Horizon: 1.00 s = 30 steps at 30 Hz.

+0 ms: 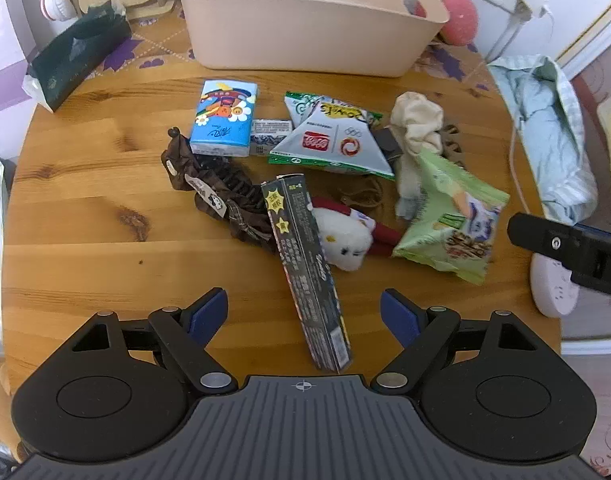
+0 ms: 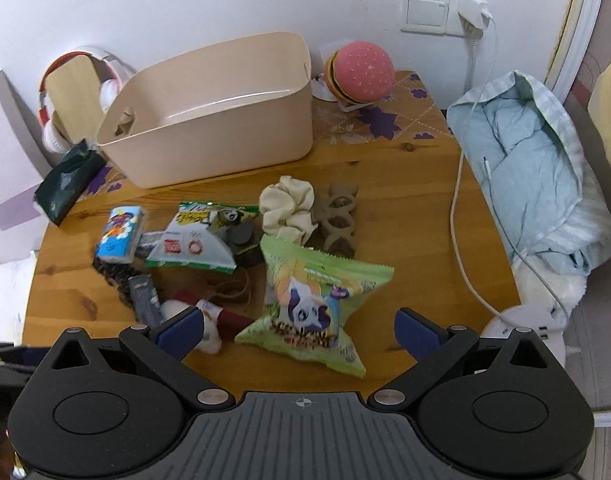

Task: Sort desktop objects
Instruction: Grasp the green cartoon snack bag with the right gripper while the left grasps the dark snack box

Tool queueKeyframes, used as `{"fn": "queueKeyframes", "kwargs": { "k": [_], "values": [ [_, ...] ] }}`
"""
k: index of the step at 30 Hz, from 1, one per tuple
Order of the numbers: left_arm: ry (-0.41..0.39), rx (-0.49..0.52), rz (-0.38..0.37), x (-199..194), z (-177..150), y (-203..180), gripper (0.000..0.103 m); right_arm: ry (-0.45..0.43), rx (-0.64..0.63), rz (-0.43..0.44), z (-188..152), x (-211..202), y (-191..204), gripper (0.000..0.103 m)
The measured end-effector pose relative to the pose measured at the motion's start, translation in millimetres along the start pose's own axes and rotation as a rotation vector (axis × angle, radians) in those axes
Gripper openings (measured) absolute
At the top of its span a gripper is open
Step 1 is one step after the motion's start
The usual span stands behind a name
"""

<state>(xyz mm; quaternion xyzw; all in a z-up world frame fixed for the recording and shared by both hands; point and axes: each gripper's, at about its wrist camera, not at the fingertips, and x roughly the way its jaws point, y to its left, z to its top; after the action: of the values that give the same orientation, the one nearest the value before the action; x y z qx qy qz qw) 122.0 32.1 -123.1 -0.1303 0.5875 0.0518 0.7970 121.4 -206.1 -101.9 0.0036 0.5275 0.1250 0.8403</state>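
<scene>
While the beige bin (image 2: 209,120) at the table's far edge looks empty, both hand-held grippers, left (image 1: 304,314) and right (image 2: 299,330), gape wide over the unsorted pile.

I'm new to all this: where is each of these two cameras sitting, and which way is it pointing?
Left wrist view: rides on the left tongs, looking forward and down across the wooden table; its open blue-padded fingers flank a dark long box, and the right tongs poke in at the right edge.
Right wrist view: rides on the right tongs, facing the wall; open fingers flank a green snack bag.
Shared: the beige bin, blue tissue pack, cream scrunchie and green snack bag.
</scene>
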Motion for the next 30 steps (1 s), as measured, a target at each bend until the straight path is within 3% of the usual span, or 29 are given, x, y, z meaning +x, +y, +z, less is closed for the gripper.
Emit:
{"fn": "queueKeyframes", "kwargs": {
  "k": [4,8,20,22,27,30],
  "values": [
    [0.023,-0.008,0.003,20.9,2.4,1.2,0.086,0.041,0.039,-0.006,3.1,28.1,-6.3,0.102],
    [0.030,-0.005,0.004,36.2,2.4,-0.6,0.086,0.084,0.059,-0.009,0.8,51.0,-10.1,0.092],
    [0.053,-0.022,0.010,73.9,-2.3,-2.0,0.085,0.141,0.112,-0.011,2.2,95.6,-18.6,0.088],
    [0.053,-0.013,0.008,76.4,-3.9,-1.8,0.082,0.155,0.127,-0.009,0.8,101.2,-20.4,0.084],
    [0.088,0.017,0.015,85.4,-6.2,-3.9,0.057,0.163,0.147,-0.014,-2.9,109.7,-22.4,0.077],
    [0.085,0.030,0.021,86.0,-9.0,-3.7,0.050,0.168,0.155,-0.014,-6.3,112.0,-22.7,0.072]
  ]
}}
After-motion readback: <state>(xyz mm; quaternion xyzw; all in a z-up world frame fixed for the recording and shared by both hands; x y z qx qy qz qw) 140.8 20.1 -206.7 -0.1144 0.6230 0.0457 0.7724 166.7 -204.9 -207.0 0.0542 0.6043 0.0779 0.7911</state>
